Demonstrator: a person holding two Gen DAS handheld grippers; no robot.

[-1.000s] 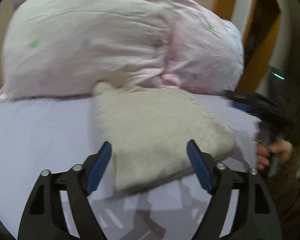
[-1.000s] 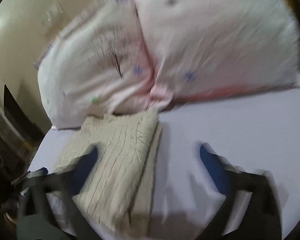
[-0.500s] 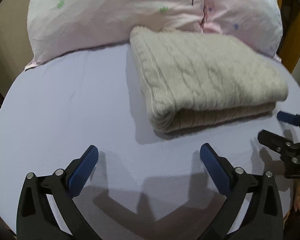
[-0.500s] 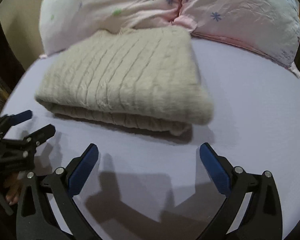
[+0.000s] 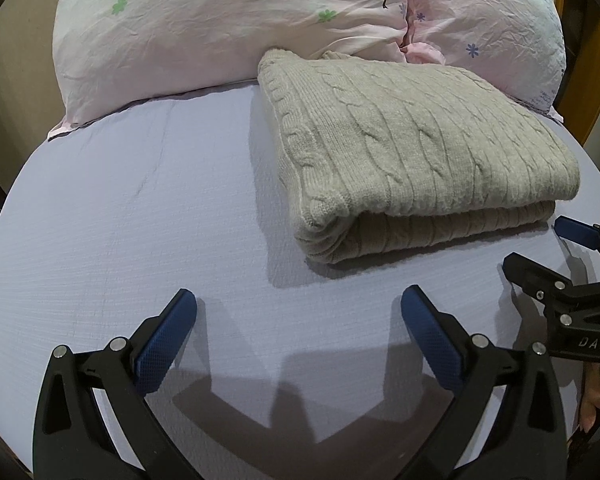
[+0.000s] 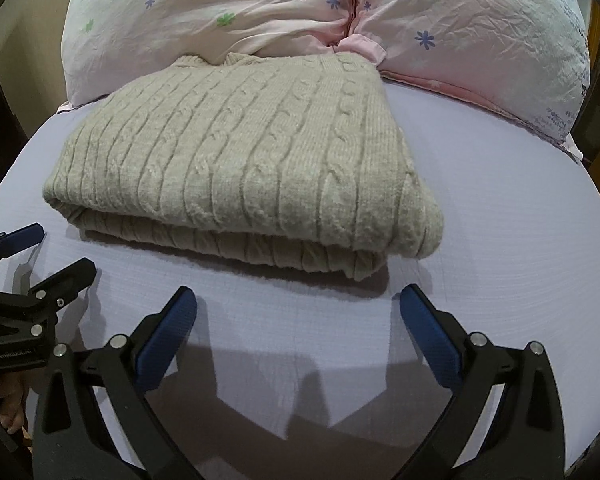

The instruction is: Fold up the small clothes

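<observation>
Left wrist view: left hand-held gripper [image 5: 299, 312] hovering released over the lavender bed sheet [image 5: 140, 220], clear of the folded beige cable-knit sweater [image 5: 412, 152] lying against the floral pillows [image 5: 228, 28]; right hand-held gripper [image 5: 540, 248] spreading wide beside it.

Right wrist view: right hand-held gripper [image 6: 298, 312] hanging released, short of the sweater [image 6: 240, 160]; left hand-held gripper [image 6: 52, 252] gaping, empty.

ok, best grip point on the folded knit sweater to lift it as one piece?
Take the sweater at its near stacked edge, coming in low from the front along the sheet. Both layers lie exposed there, so one pinch likely catches both. The right gripper, jaws open, already faces that edge; the far side butts against the pillows.
</observation>
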